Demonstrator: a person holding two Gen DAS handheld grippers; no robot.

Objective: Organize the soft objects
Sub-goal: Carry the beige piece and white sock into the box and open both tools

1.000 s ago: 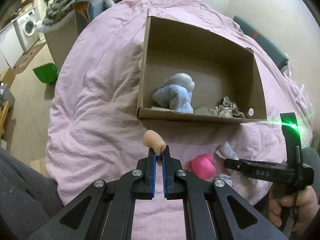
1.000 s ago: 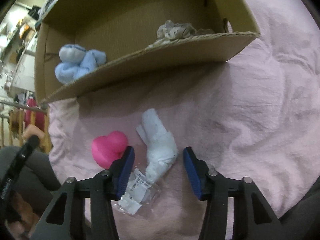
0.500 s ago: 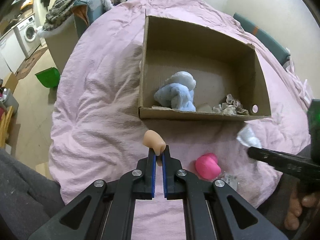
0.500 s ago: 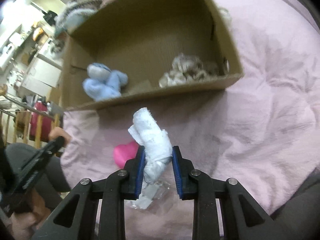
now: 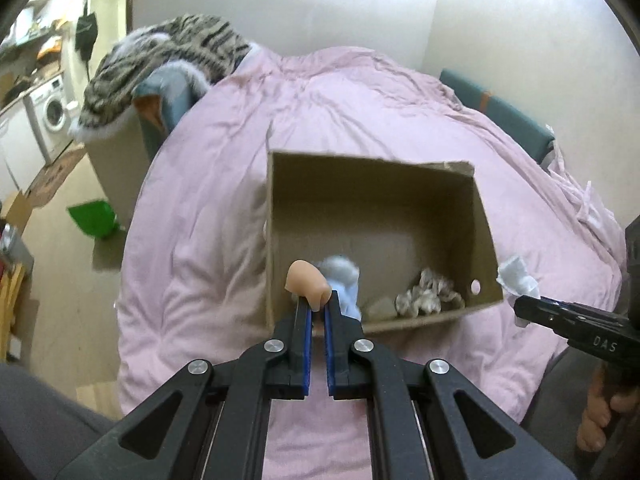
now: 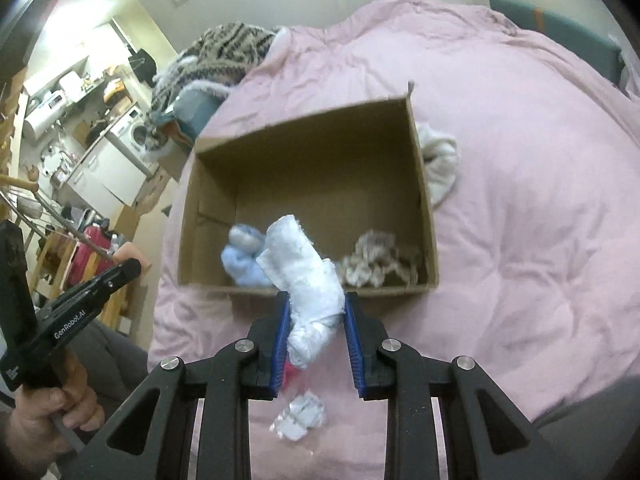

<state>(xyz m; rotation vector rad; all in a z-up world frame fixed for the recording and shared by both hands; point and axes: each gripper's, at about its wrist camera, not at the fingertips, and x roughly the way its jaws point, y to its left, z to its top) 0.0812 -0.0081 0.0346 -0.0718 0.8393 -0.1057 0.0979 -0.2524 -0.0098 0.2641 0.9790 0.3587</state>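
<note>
Left gripper (image 5: 316, 307) clenches a peach squishy (image 5: 305, 282); right gripper (image 6: 314, 312) grasps a white cloth roll (image 6: 306, 276). A cardboard box (image 6: 424, 200) on pink bedding (image 6: 520, 200) holds a blue plush (image 6: 240, 256).

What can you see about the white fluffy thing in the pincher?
The white cloth looks like a soft, fuzzy rolled towel or sock. The right gripper is shut on its lower part, blue pads pressing both sides. Its top end sticks up and leans left. It hangs in the air above the pink blanket, in front of the cardboard box. Only the pads touch it.
</note>
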